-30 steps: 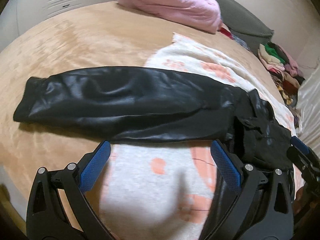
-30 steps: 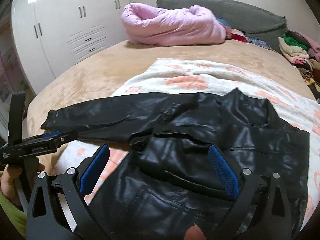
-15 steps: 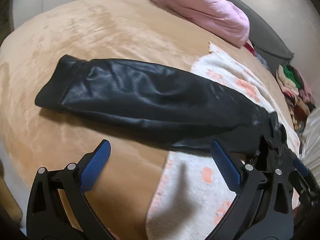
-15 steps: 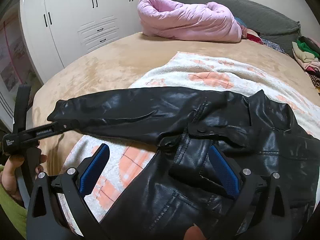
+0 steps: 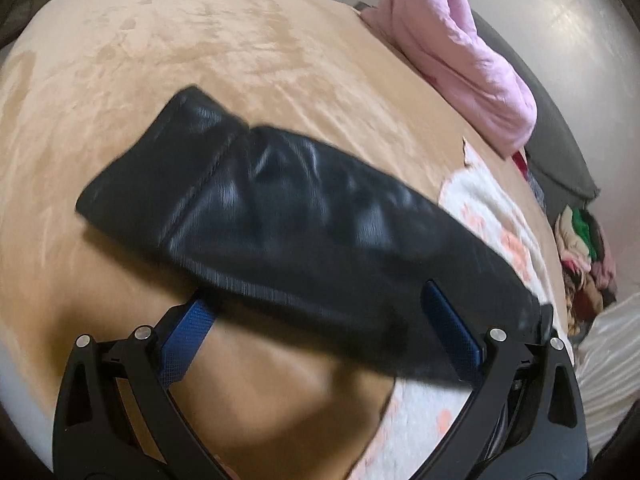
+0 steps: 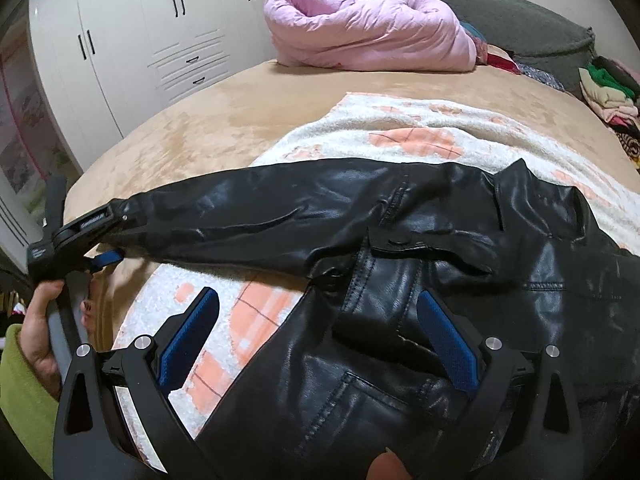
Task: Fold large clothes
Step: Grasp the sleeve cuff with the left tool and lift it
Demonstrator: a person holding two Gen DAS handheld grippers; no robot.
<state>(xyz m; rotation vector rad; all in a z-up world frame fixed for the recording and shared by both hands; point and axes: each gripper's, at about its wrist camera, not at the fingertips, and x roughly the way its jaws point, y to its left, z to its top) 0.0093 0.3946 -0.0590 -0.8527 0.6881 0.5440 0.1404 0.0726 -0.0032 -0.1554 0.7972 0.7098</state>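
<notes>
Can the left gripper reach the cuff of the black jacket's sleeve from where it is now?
Probably yes. The left gripper is open right at the sleeve, and the cuff lies bare on the bed ahead, nothing covering it.

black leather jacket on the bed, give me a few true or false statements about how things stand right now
1. The black leather jacket has one sleeve stretched out over the tan bedspread. True.
2. The left gripper is clamped shut on the sleeve. False: its fingers stand wide apart around it.
3. The pink duvet covers the jacket. False: it lies bundled at the far end of the bed.
4. The right gripper is open over the jacket's body. True.
5. The jacket's body lies on a white and peach blanket. True.
</notes>
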